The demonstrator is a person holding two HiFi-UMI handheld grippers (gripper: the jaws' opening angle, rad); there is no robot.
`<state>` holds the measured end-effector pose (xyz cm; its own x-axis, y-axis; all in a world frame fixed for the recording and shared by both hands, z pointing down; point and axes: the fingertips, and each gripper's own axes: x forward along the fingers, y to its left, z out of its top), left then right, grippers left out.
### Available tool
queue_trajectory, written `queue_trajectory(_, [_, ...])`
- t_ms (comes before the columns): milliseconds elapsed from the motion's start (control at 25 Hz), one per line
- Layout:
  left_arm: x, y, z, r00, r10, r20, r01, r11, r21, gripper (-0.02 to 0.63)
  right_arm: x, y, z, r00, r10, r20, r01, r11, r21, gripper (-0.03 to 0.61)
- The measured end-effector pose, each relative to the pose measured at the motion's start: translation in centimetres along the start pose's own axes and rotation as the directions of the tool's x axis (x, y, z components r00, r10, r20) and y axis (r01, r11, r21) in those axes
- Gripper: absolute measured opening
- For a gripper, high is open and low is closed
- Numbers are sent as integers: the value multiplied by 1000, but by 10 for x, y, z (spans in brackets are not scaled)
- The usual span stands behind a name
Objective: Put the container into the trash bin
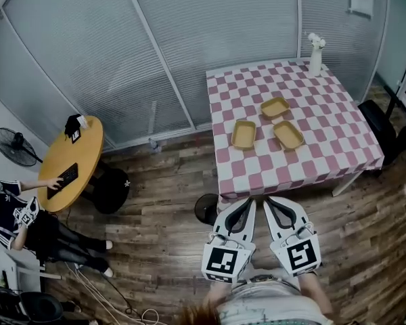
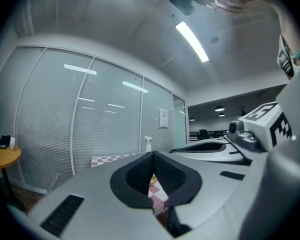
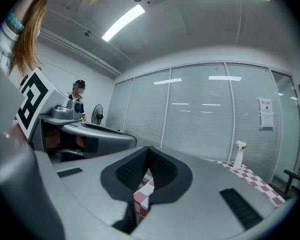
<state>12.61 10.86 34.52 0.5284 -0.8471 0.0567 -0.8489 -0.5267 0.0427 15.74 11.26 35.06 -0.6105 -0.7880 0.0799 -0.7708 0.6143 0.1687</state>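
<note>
The left hand-held gripper [image 1: 250, 202] and right hand-held gripper [image 1: 266, 200], both closed and empty, face the checkered desk [image 1: 311, 161] bearing three yellow containers [image 1: 243, 134]. Around it are a plank floor [image 1: 162, 202] and blind-covered glass walls [image 1: 189, 39].

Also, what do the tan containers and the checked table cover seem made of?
The three shallow tan rectangular containers look like matte paper pulp, dull without shine, though unsure. The pink-and-white checked table cover seems cloth: its edge hangs softly.

The left gripper [image 1: 247, 203] and right gripper [image 1: 271, 202] held side by side, nearly touching, just ahead of the torso [image 1: 260, 309], both pointing level and forward, jaws of each closed tip to tip with nothing between them, marker cubes [image 1: 223, 261] facing up
</note>
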Motion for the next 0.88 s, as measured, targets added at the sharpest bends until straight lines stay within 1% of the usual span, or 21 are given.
queue_trajectory(280, [6, 50, -2, 1000, 10, 15, -10, 1000, -2, 6, 49, 13, 2, 1000, 10, -18, -11, 1000, -21, -6])
queue_trajectory(440, [6, 75, -5, 1000, 16, 8, -16, 1000, 1, 6, 74, 23, 2, 999, 21, -24, -22, 1000, -18, -6])
queue_trajectory(640, [6, 95, -12, 1000, -4, -21, 4, 1000, -21, 6, 95, 29, -3, 999, 21, -29, -20, 1000, 14, -6])
queue_trajectory(880, [14, 110, -24, 999, -9, -48, 7, 999, -40, 6, 107, 26, -16, 998, 9, -66, -6, 999, 38, -6])
